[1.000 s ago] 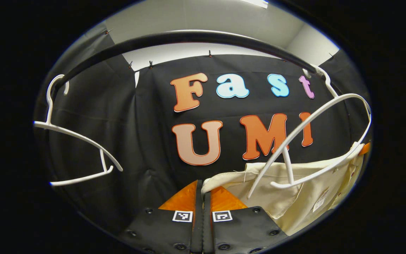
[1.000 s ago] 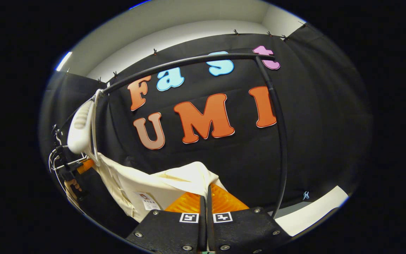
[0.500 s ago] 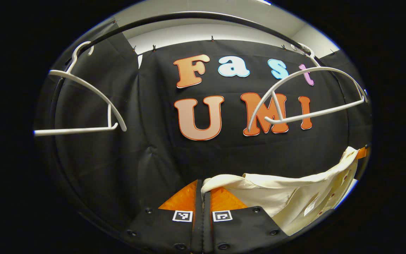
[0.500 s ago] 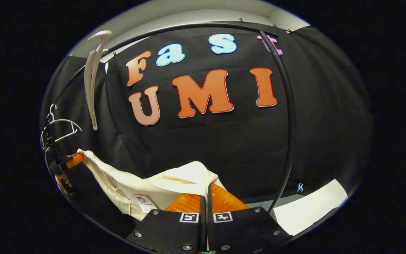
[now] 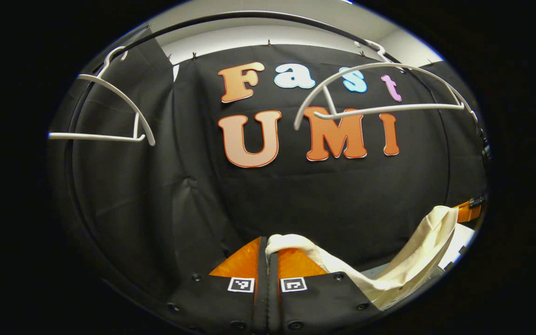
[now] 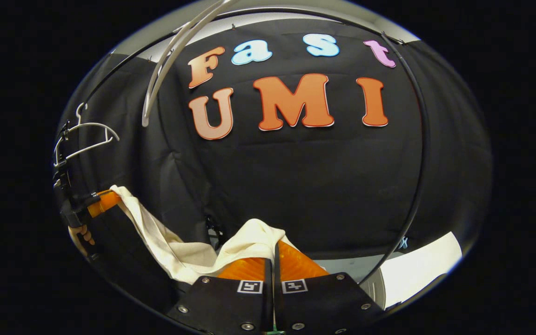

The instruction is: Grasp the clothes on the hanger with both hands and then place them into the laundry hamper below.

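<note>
Overhead, a black curved rail (image 5: 249,18) with two bare white hangers hooked over it: one at the left (image 5: 110,111), one at the right (image 5: 379,88). In the right gripper view, the same rail (image 6: 417,139) bending down the right side, a white hanger (image 6: 175,56) slanting from its top, another small one (image 6: 82,137) far off at the left. Lower right, a pale patch of floor (image 6: 417,270), nothing distinguishable lying on it.
</note>
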### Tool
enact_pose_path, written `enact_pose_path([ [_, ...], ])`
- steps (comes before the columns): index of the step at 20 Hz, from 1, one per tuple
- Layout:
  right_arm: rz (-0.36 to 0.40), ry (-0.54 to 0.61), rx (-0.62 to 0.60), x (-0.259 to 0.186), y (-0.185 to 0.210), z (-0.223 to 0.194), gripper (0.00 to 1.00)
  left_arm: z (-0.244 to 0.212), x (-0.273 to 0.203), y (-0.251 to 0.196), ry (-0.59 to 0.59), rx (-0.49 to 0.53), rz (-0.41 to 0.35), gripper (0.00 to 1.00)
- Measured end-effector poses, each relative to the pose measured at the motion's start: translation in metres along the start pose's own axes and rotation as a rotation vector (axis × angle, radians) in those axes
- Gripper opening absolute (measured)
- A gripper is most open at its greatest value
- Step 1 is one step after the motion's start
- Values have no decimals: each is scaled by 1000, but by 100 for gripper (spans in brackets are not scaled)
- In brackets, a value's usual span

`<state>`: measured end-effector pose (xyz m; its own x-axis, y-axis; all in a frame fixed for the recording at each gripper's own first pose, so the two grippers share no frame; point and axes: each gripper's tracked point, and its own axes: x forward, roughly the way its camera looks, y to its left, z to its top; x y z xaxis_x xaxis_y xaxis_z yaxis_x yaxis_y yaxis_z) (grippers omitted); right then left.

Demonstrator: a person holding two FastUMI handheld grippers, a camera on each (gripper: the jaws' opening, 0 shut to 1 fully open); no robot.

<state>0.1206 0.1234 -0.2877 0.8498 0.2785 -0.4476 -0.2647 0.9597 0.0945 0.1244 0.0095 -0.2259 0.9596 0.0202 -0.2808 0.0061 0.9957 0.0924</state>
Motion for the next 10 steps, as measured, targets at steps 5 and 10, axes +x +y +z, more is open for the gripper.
enact_pose_path([
  [5,43,40,8,-1,33,-34,0,-25,-19,-27,33,-23,-62,7],
  [10,76,42,27,10,66,-35,0,-30,-22,-60,46,-80,-139,7],
])
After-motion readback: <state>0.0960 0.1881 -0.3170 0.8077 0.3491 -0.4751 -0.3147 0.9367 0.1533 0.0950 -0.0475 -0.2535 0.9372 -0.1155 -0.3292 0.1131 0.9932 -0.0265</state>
